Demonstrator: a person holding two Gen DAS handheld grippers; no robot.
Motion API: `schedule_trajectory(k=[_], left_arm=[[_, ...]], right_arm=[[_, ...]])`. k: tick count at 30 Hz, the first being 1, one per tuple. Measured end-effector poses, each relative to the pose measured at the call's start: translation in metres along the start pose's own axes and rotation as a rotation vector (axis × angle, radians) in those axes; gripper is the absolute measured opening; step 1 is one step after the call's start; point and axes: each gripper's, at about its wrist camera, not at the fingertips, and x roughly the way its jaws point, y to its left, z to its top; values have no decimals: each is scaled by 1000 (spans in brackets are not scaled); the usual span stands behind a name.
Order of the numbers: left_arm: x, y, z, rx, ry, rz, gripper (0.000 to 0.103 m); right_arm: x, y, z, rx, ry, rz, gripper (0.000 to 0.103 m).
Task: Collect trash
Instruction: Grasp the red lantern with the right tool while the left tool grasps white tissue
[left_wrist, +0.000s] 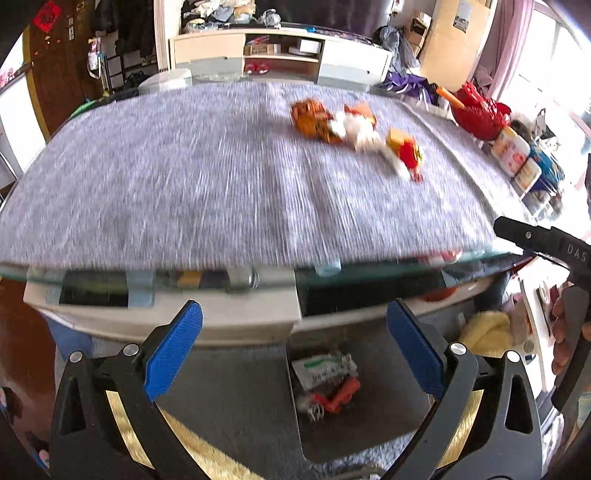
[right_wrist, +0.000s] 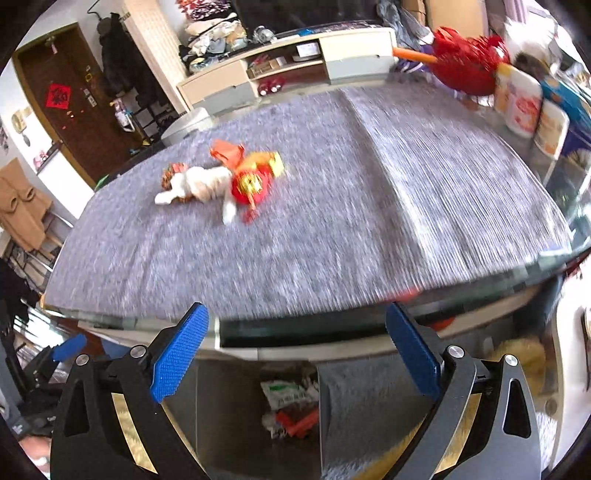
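A pile of trash lies on the grey tablecloth (left_wrist: 184, 177): an orange wrapper (left_wrist: 312, 120), crumpled white paper (left_wrist: 356, 131) and a red and yellow wrapper (left_wrist: 406, 149). The same pile shows in the right wrist view, with the white paper (right_wrist: 199, 184) and red wrapper (right_wrist: 253, 182). My left gripper (left_wrist: 295, 343) is open and empty, held in front of the table's near edge, above a grey bin (left_wrist: 362, 432) on the floor that holds wrappers (left_wrist: 328, 384). My right gripper (right_wrist: 295, 347) is open and empty, also above the bin (right_wrist: 229, 435). Both views are blurred.
A red object (left_wrist: 480, 110) and several cans (left_wrist: 515, 151) stand at the table's right edge. The glass table edge (left_wrist: 147, 275) runs across just beyond my fingers. A white cabinet (left_wrist: 280, 55) stands behind the table. The other gripper's body (left_wrist: 546, 247) shows at the right.
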Motion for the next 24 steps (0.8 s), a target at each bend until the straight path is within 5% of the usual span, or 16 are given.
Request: schedule_trajectory(k=[13,18,24], left_arm=[[24,-2,75,43,-65,17,95],[35,-8,93,65,-85,3,95],[48,-14,106,85,-86,-26,84]], right_arm=[[41,21,61,-28,-30,48,95],[63,28,73,-56,-6,84,58],[84,32,82,-75,8,85,46]])
